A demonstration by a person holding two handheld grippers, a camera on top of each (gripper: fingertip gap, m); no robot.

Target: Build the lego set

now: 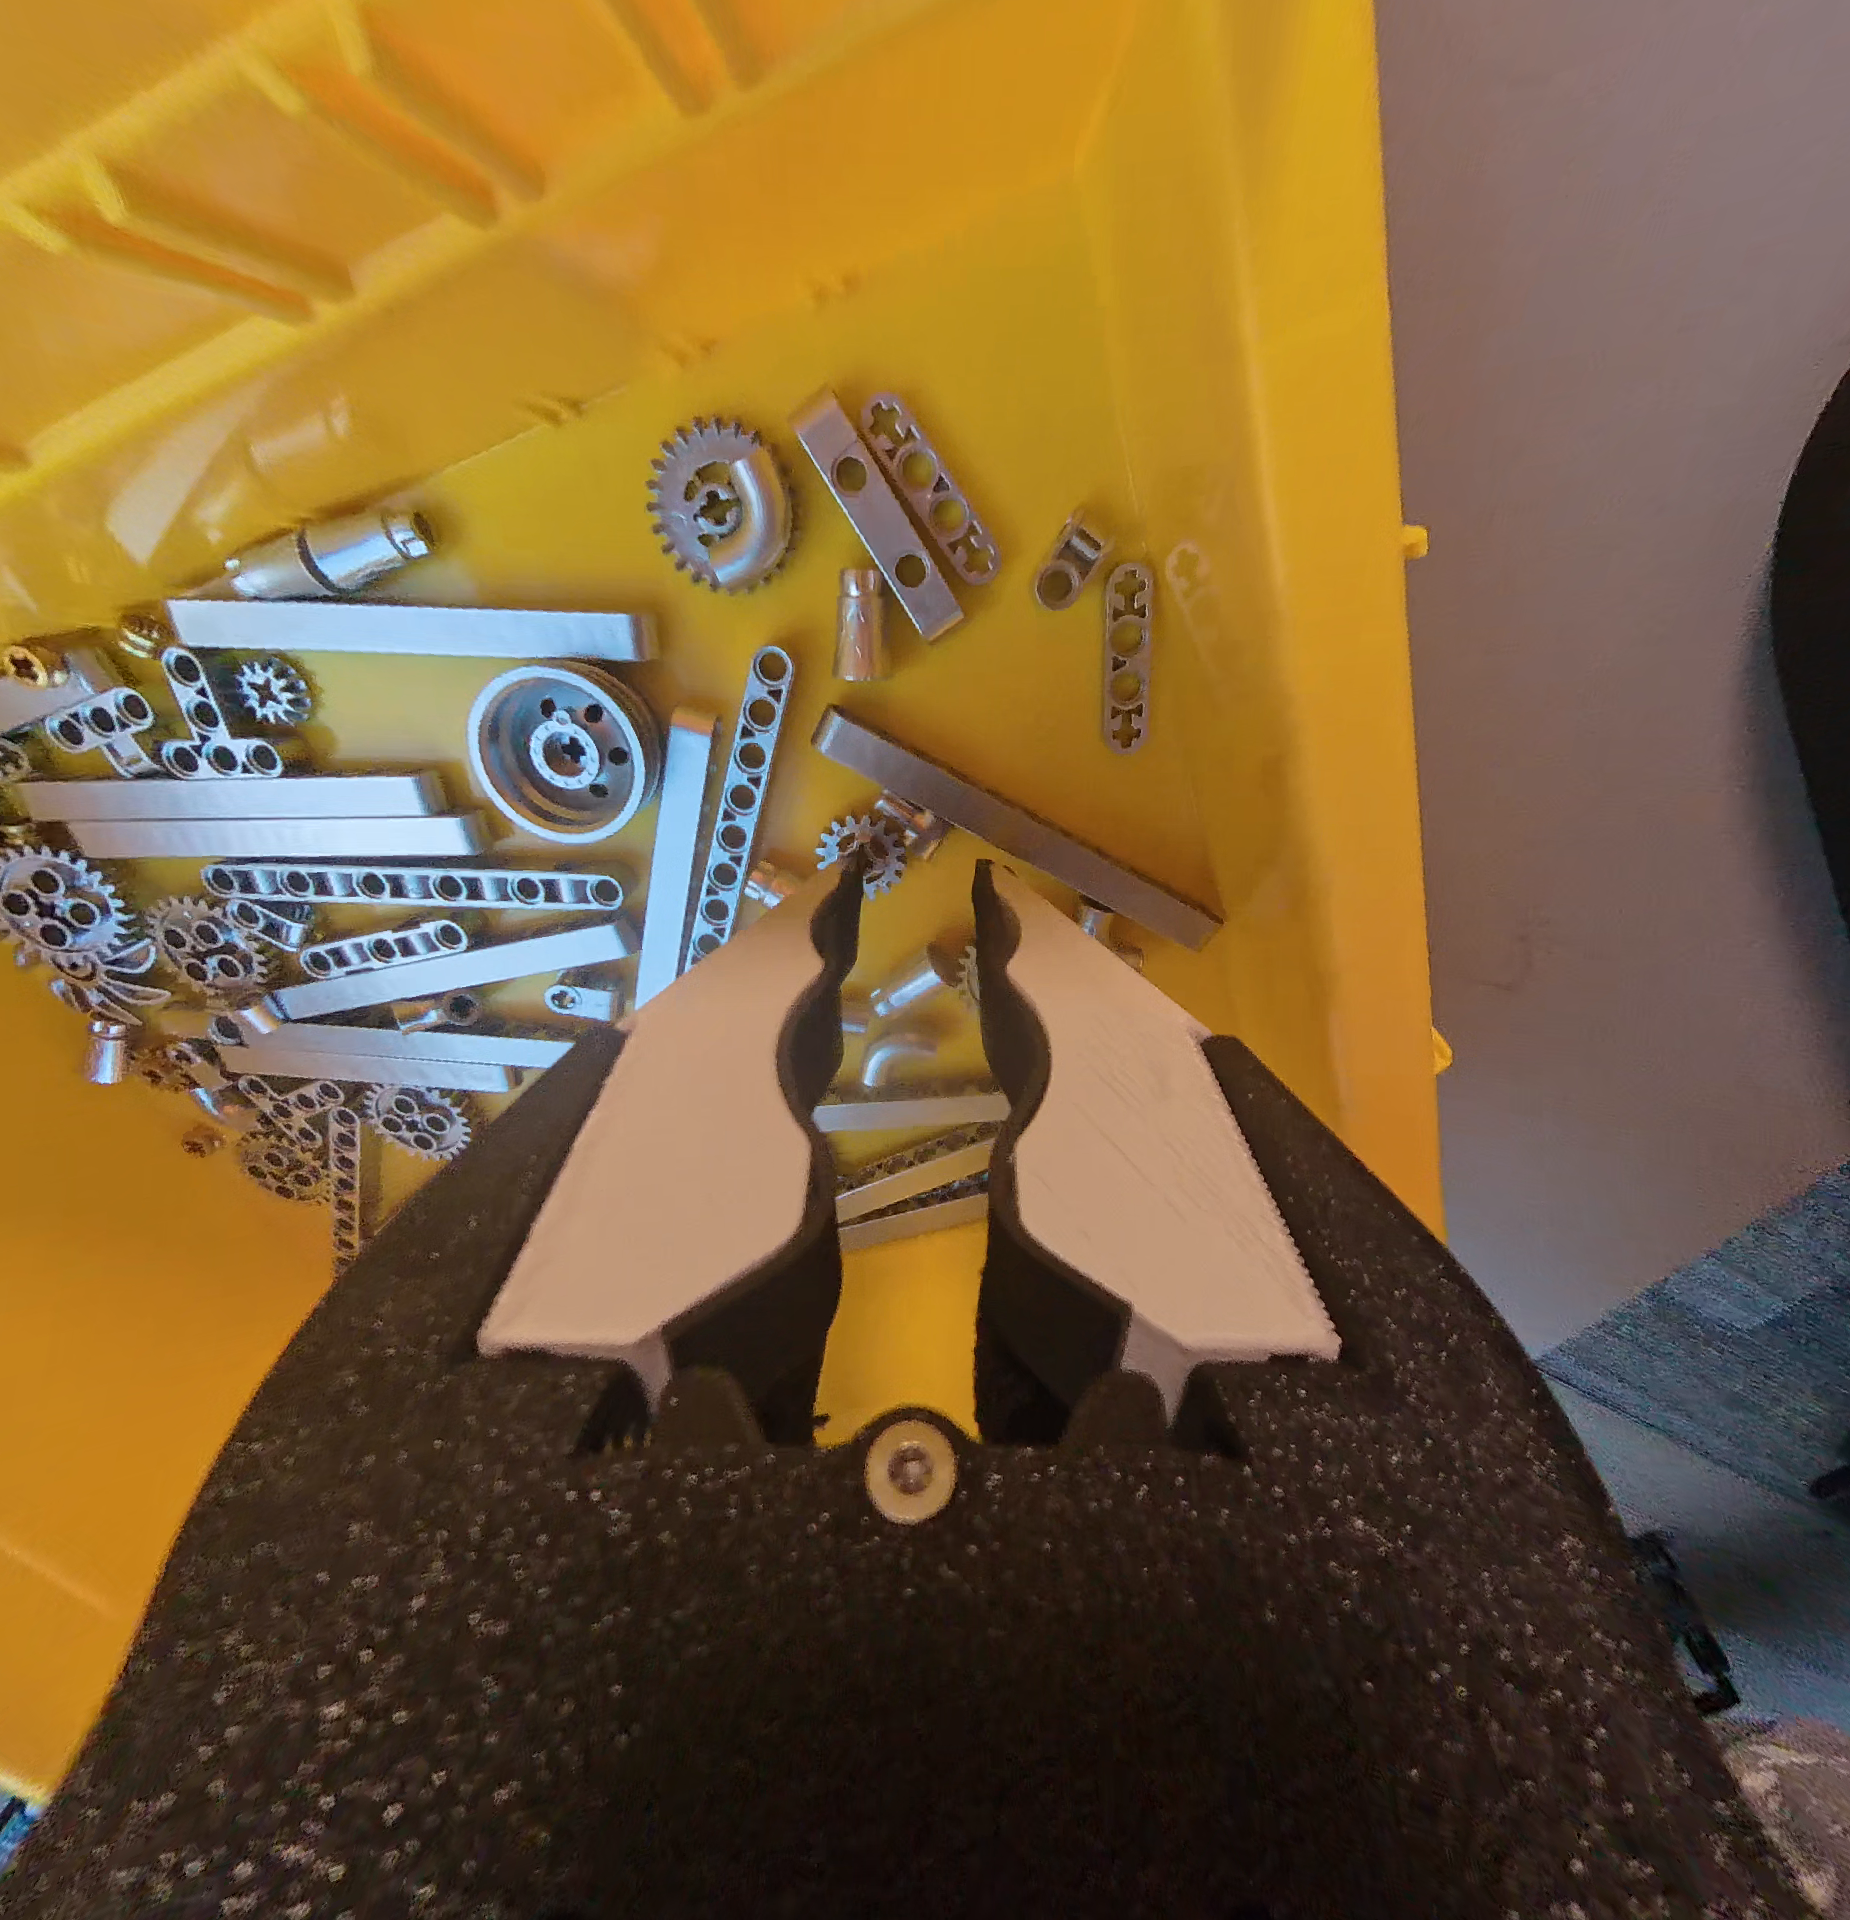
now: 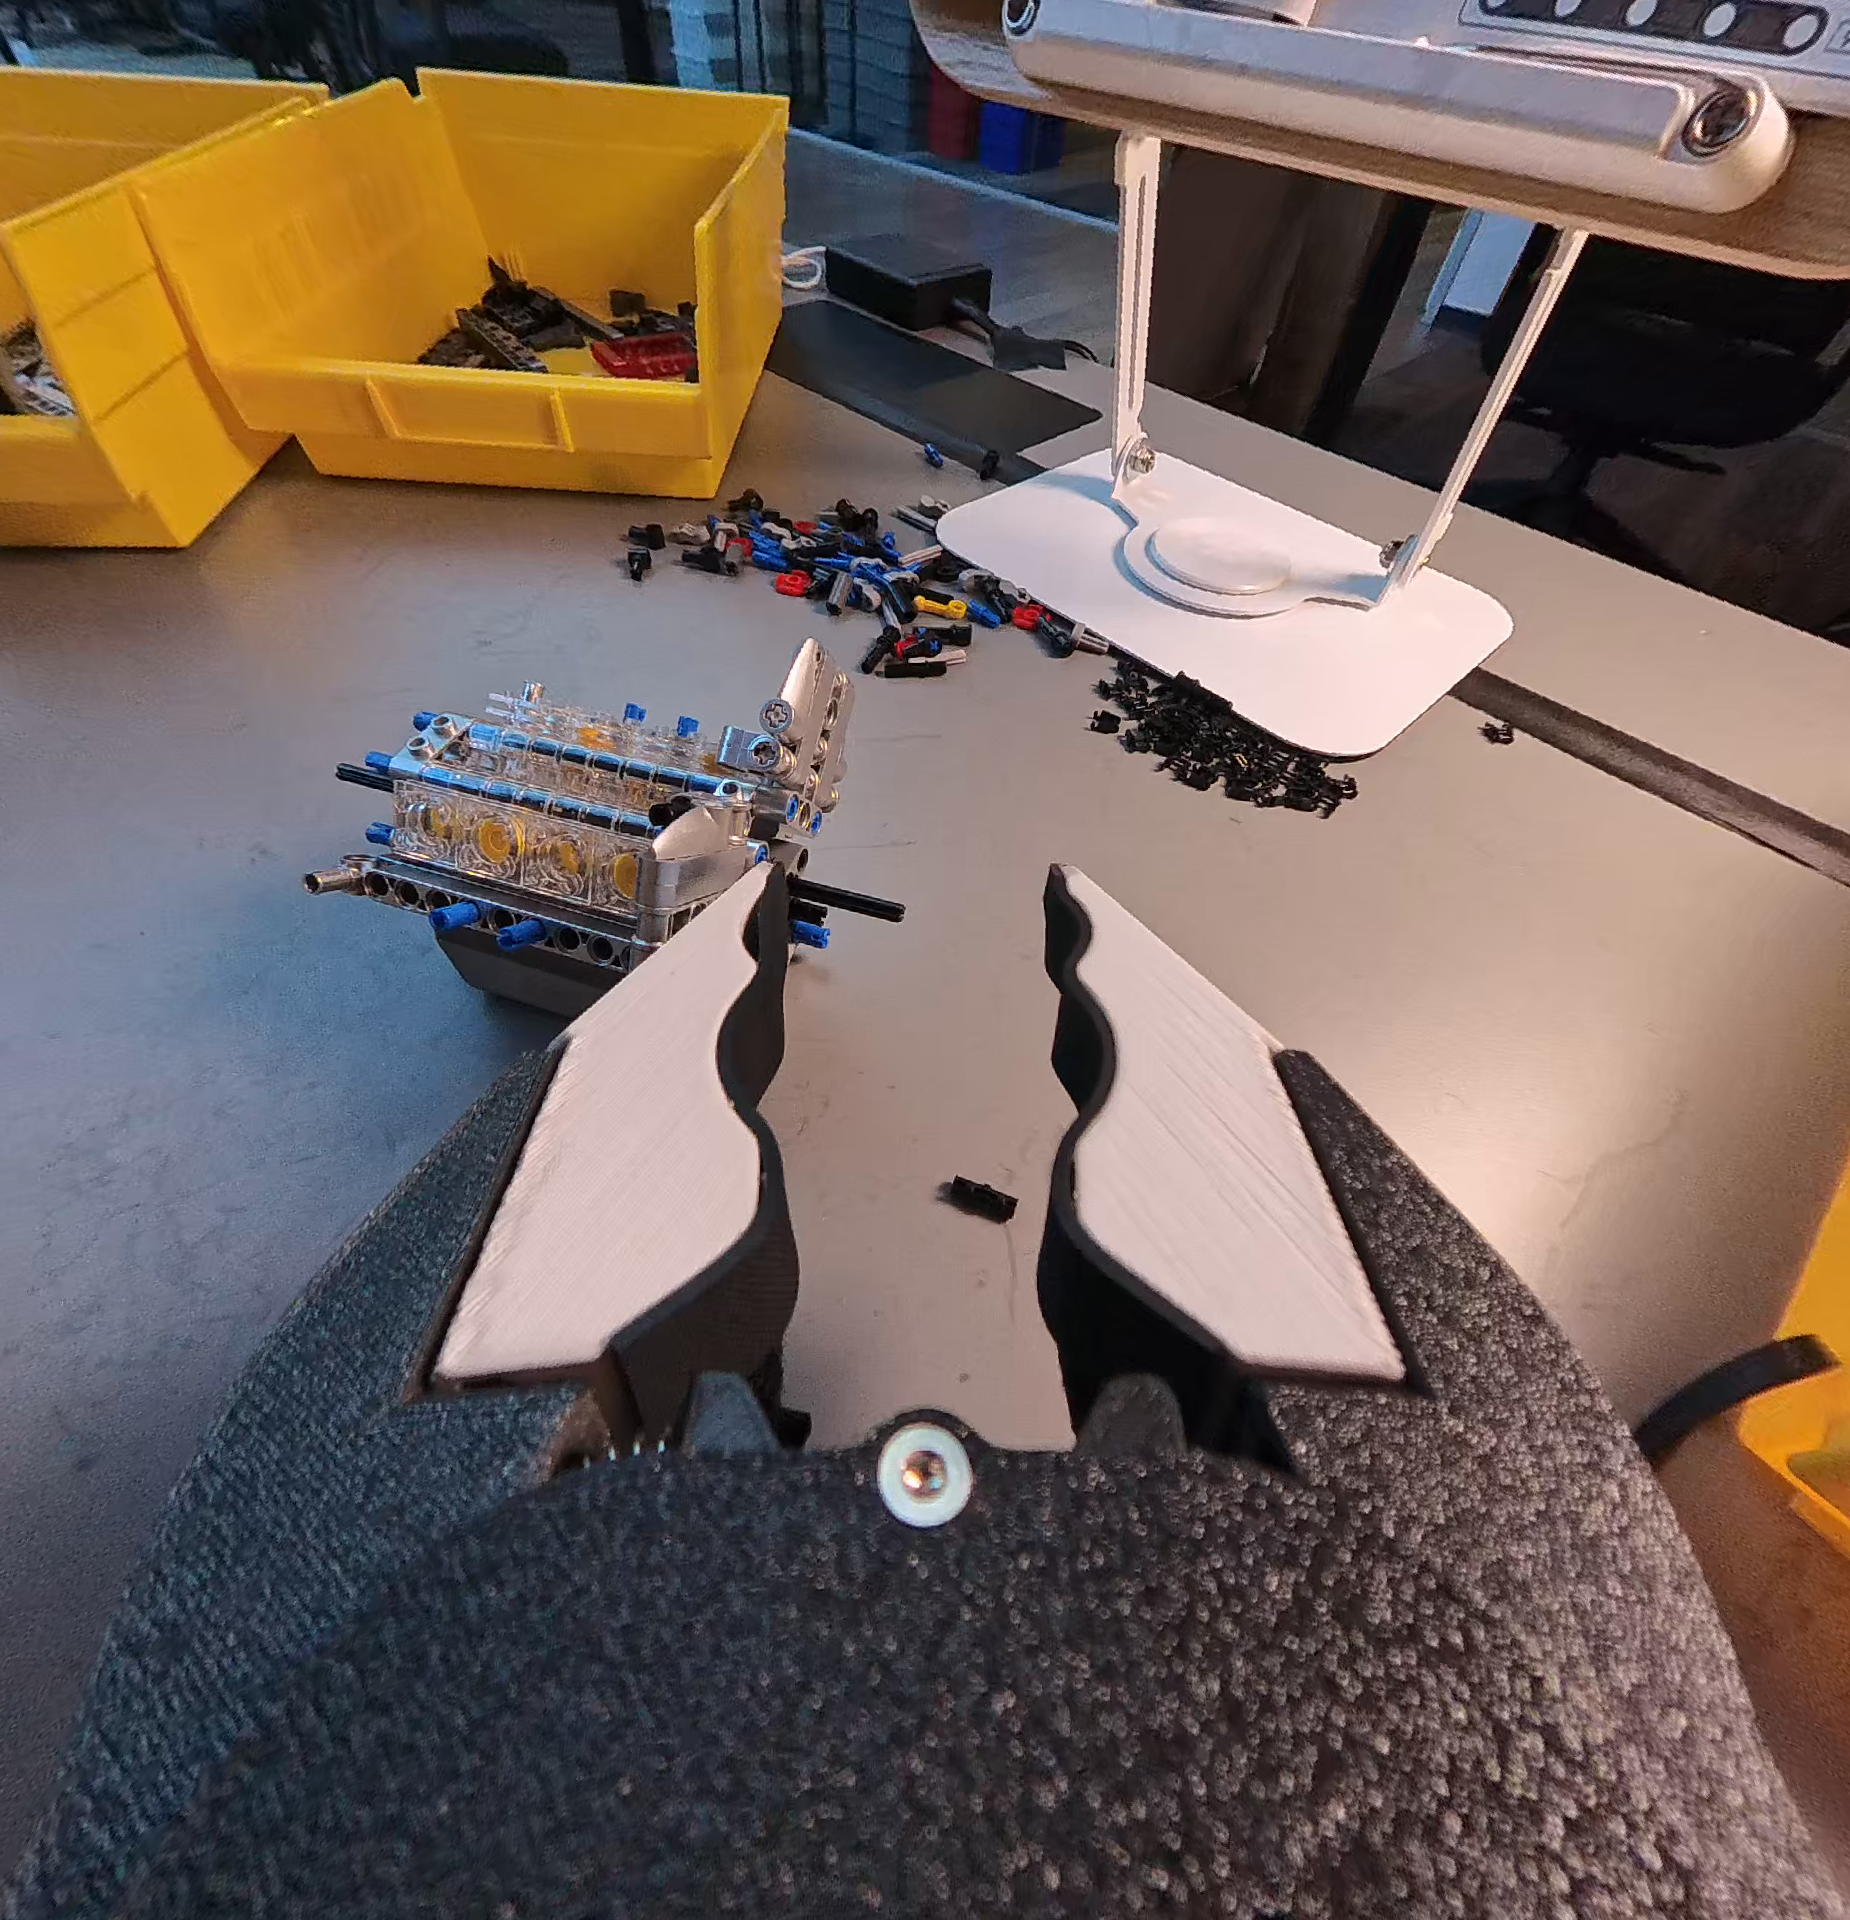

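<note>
Left claw point(image 1: 913, 871), jaws parted and empty, dips into yellow bin point(image 1: 1004, 208), tips just beside small silver gear point(image 1: 865, 850) at frame centre; right claw point(image 2: 908, 883) gapes empty over surface point(image 2: 277, 1143), beside engine model point(image 2: 599, 821) centre-left.

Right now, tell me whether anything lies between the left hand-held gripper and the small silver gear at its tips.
Nothing visible does. The left hand-held gripper is open inside the yellow bin, and the small silver gear sits right by its left fingertip. A long grey beam lies just beyond, to the right.
</note>
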